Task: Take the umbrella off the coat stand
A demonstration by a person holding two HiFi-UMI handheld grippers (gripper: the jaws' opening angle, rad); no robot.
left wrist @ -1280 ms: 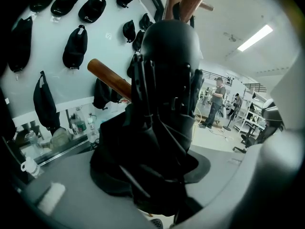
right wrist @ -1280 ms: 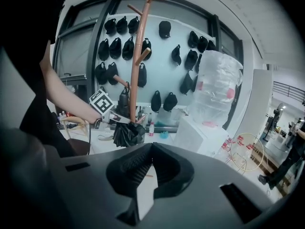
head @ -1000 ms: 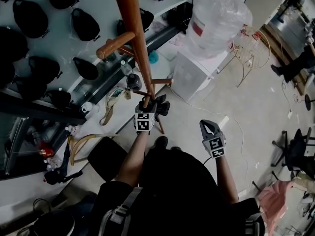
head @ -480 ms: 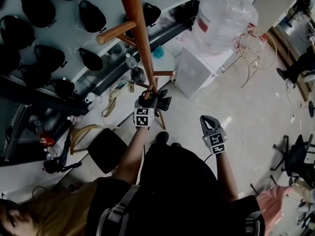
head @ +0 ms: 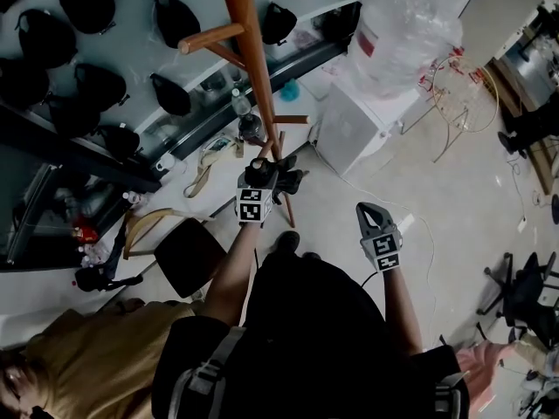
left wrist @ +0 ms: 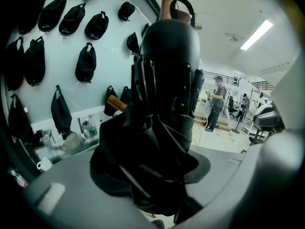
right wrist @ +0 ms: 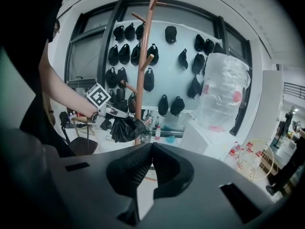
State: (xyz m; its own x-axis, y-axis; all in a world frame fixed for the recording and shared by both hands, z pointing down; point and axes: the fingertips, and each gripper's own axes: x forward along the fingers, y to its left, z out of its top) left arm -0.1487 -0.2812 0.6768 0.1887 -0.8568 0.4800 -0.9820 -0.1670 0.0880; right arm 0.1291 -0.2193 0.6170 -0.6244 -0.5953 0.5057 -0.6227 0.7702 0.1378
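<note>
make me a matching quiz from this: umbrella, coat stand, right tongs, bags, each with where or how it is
Things:
1. umbrella
2. coat stand
3. right tongs
4. bags

States or places:
a. hung on the wall
b. shut, nothing in them
c. clamped in the left tongs
d. brown wooden pole, upright

Pairs: 1-c, 2-d, 3-b, 4-a

Left gripper (head: pixel 269 178) extended forward, fingers (left wrist: pixel 71 194) clamped on umbrella (left wrist: pixel 162 128); right gripper (head: pixel 369 215) beside it, fingers together, empty
</note>
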